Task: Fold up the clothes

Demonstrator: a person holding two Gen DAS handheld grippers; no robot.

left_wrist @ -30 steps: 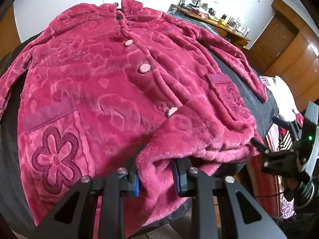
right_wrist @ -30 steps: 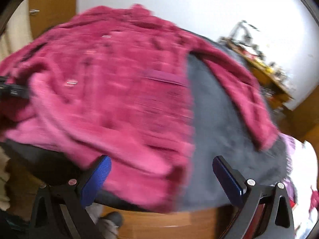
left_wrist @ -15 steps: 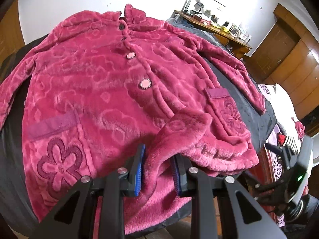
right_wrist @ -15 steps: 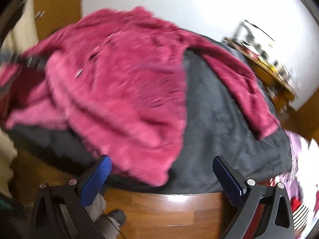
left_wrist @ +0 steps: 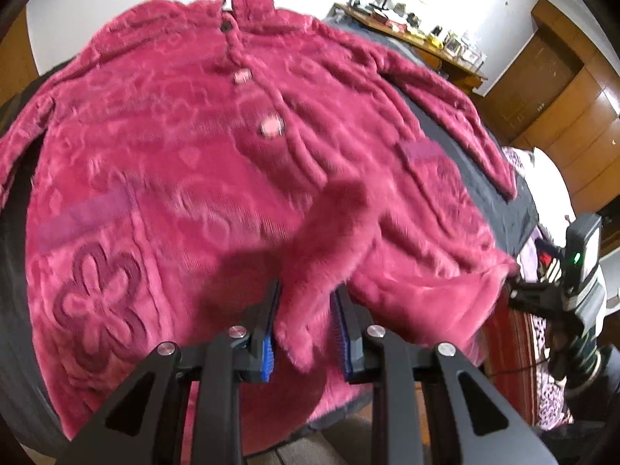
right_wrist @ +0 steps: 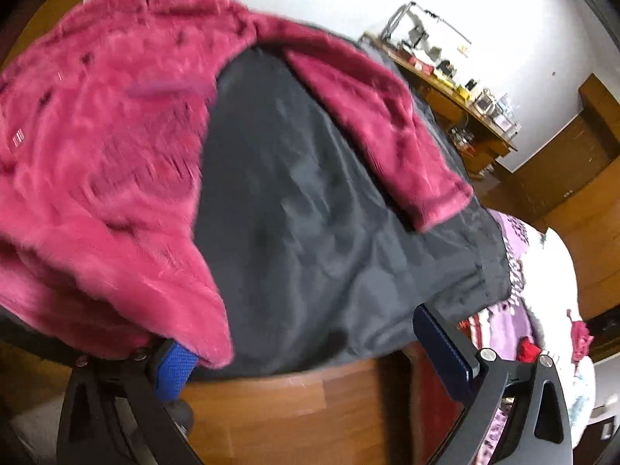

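A magenta fleece coat (left_wrist: 174, 147) with pink buttons and flower pockets lies face up on a dark grey cover (right_wrist: 310, 213). My left gripper (left_wrist: 306, 321) is shut on a raised fold of the coat's bottom hem near the middle. My right gripper (right_wrist: 310, 352) stands wide open at the coat's lower right corner (right_wrist: 186, 310). That corner drapes over its left pad (right_wrist: 174, 368), and the right pad (right_wrist: 441, 341) is out over the cover. In the left wrist view the right gripper (left_wrist: 515, 290) sits at the coat's right hem. The right sleeve (right_wrist: 387, 124) lies stretched out on the cover.
The cover lies over a wooden table whose front edge (right_wrist: 290, 399) shows below. A bed with patterned bedding (right_wrist: 542, 271) stands to the right. A cluttered desk (right_wrist: 465, 89) and wooden cabinets (left_wrist: 562, 97) line the back wall.
My right gripper has moved in to the coat's lower right corner, which now lies over its left pad. The left gripper stays shut on the hem fold, which stands a little higher.
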